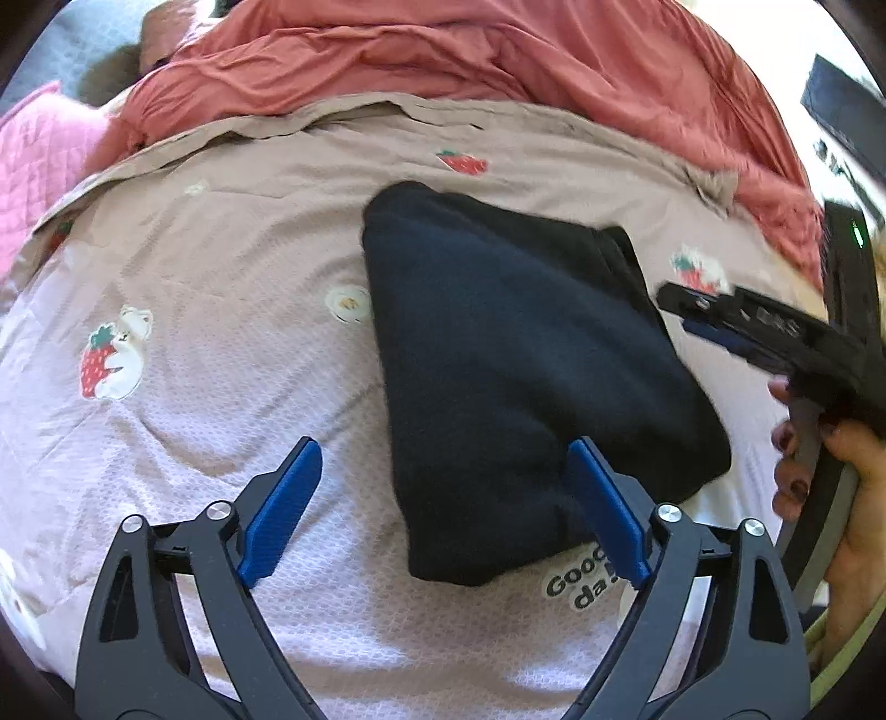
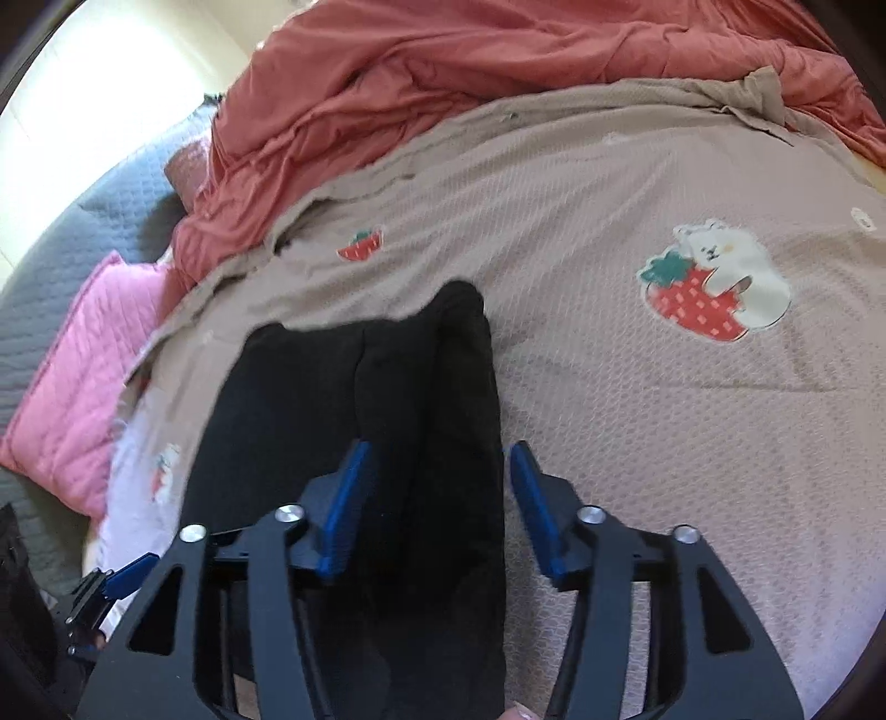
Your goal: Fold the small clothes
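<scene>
The folded black garment lies lengthwise beneath the right hand-held gripper, jaws apart astride its edge, nearer than the wide-open left hand-held gripper.

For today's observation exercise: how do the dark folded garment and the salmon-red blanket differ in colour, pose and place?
The dark folded garment is navy-black; the salmon-red blanket is warm red. The garment lies folded into a compact flat shape, while the blanket is bunched in loose wrinkles. The garment sits mid-way on the strawberry-print cover; the blanket lies along its far edge. Both are soft fabric.
</scene>
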Demonstrator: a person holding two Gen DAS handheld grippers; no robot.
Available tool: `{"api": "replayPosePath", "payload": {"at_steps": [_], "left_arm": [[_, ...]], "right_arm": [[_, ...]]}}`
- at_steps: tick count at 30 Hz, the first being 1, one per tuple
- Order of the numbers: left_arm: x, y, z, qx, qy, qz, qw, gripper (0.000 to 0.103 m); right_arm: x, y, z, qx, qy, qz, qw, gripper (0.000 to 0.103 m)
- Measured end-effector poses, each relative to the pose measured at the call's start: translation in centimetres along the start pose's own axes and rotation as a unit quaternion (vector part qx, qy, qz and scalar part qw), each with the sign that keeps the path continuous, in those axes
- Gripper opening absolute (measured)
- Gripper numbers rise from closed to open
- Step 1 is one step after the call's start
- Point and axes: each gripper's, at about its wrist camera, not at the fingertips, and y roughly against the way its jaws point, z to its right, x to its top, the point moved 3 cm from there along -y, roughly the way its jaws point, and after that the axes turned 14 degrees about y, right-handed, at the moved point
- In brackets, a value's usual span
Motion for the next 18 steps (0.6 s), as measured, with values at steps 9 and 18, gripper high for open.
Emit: {"api": "replayPosePath", "payload": {"at_steps": [9,18], "left_arm": [[2.5,-2.6,-2.2,-0.061,0.088,-0.054,0.9928,0.084],[3.5,-7.1,-1.8,-0.115,0.121,-0.107,0.9802,0.084]], "right_arm": [[-0.2,-0.6,0.9,0.057,-0.037,-0.016,0.998,0.073],[-1.2,-4.3,0.7,0.095,-0.043,-0.062,0.993,0.073]]}}
